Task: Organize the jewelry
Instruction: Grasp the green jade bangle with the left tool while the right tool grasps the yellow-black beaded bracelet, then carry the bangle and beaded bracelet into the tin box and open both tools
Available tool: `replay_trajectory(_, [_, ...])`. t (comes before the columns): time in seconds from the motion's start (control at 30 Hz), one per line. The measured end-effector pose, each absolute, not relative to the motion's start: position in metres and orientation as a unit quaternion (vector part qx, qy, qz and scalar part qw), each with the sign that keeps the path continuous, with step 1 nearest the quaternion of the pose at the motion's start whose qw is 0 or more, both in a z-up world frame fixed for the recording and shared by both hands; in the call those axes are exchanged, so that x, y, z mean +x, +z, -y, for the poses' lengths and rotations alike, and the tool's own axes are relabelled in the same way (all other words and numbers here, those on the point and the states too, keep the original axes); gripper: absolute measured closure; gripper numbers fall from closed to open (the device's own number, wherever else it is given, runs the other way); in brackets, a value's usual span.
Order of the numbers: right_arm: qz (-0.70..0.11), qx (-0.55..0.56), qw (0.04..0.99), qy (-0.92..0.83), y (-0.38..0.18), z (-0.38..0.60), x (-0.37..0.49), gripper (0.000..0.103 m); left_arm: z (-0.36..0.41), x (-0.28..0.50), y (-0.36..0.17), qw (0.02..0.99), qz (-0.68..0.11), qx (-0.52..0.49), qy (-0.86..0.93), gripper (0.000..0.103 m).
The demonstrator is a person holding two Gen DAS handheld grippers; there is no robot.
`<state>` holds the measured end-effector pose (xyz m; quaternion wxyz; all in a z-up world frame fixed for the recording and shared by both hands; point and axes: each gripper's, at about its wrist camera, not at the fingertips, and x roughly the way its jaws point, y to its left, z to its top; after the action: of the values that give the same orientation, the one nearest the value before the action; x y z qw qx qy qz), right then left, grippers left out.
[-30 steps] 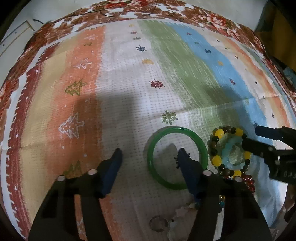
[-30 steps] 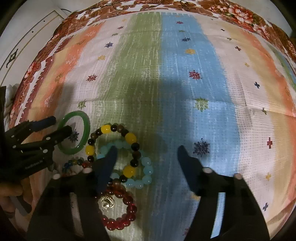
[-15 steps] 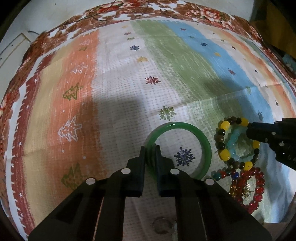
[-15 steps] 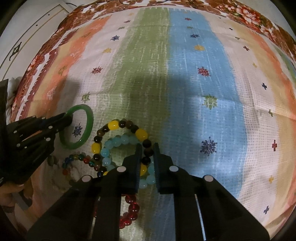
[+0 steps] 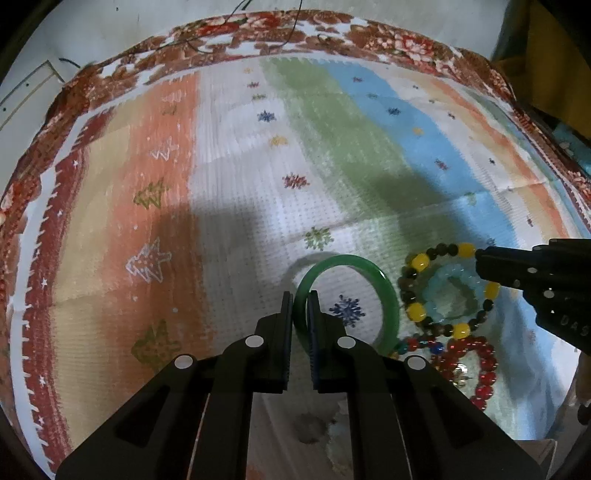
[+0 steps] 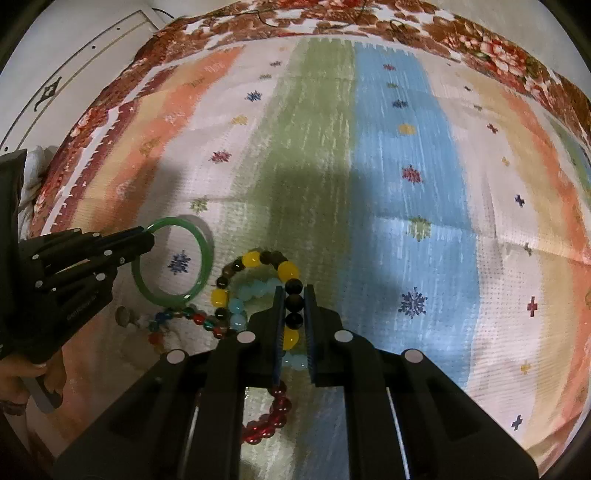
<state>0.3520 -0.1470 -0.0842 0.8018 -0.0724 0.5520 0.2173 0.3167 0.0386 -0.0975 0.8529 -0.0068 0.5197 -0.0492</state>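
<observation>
My left gripper (image 5: 300, 300) is shut on the left side of a green bangle (image 5: 384, 284), whose far side lifts off the striped cloth (image 5: 229, 184). From the right wrist view the same bangle (image 6: 201, 280) hangs from the left gripper (image 6: 146, 236). My right gripper (image 6: 294, 295) is shut on the yellow-and-dark bead bracelet (image 6: 251, 260), with dark beads pinched between its pads. In the left wrist view that bracelet (image 5: 421, 263) shows with the right gripper (image 5: 480, 254) on its far edge. A light blue bead bracelet (image 6: 255, 290) lies inside it.
A red bead bracelet (image 5: 480, 354) and a multicoloured bead strand (image 6: 184, 315) lie near the front edge. A small round ring-like piece (image 6: 122, 314) rests by the bangle. A person's hand (image 6: 22, 373) holds the left gripper. The cloth's floral border (image 6: 332, 22) runs along the far side.
Both grippers went from open to shut: the left closed on the green bangle, the right on the yellow-and-dark bead bracelet. The bangle has since tilted up off the cloth.
</observation>
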Motion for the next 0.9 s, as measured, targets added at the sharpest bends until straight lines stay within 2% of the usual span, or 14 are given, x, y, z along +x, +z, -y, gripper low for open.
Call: replay_trajectory(0.9, [-0.488,-0.068,0.836,0.243,-0.012,0.147,0.29,0.092,-0.037,0.249,-0.032,0.881,-0.467,-0.042,-0.058,0.095])
